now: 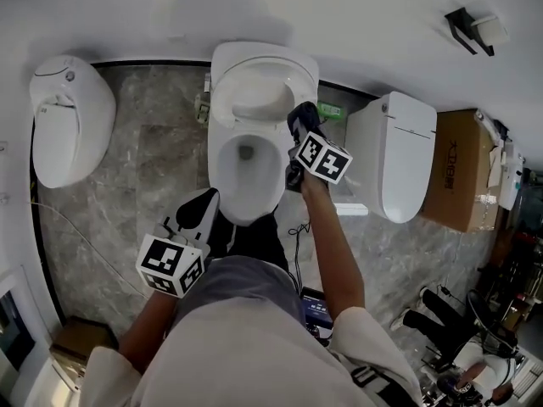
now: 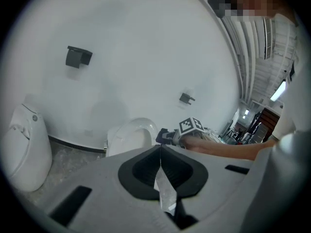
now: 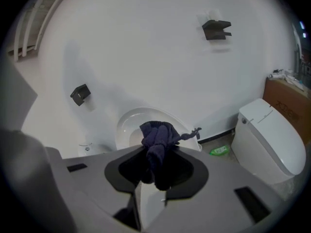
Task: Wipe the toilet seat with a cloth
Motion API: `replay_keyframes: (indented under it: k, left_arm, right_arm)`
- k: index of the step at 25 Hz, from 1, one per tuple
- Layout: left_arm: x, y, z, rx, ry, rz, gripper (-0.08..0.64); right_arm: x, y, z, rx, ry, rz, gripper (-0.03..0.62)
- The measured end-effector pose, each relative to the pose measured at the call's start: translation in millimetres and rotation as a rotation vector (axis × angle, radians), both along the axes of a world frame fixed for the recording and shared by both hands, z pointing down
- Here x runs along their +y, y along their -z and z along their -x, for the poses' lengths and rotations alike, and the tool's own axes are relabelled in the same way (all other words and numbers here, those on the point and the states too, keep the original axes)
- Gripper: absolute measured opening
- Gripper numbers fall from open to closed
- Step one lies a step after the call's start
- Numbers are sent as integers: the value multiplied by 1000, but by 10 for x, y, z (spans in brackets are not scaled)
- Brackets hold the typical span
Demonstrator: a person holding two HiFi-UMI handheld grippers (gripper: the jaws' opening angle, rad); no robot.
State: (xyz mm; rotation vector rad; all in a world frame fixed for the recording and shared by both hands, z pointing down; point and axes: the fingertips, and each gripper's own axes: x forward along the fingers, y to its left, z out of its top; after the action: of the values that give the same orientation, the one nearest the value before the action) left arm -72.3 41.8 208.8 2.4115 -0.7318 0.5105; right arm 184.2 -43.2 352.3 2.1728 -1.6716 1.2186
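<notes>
The right tongs (image 3: 156,152) are gripping a dark blue cloth (image 3: 158,132) at two o'clock of the white toilet seat (image 1: 222,172); the left tongs (image 2: 160,152) are hanging clenched, empty.

Bathroom mock-up, three toilets (image 1: 222,164) abreast

You get bright, even light in all three views. Soft grey shadows fall on the white wall (image 3: 146,57). Both gripper views bend strongly and go black at the corners, and their near foreground looks soft.
</notes>
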Motion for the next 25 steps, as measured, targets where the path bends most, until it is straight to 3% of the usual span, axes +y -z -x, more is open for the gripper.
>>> replay_keyframes:
  k: [11,25]
  left_arm:
    - [95,-244,-29,-79,31,46,9]
    - [5,-266,293,-70,134,82,9]
  right_arm:
    - [-403,-457,-420,28,-28,74,95]
    - [-694,-531,-402,39,-70,96,95]
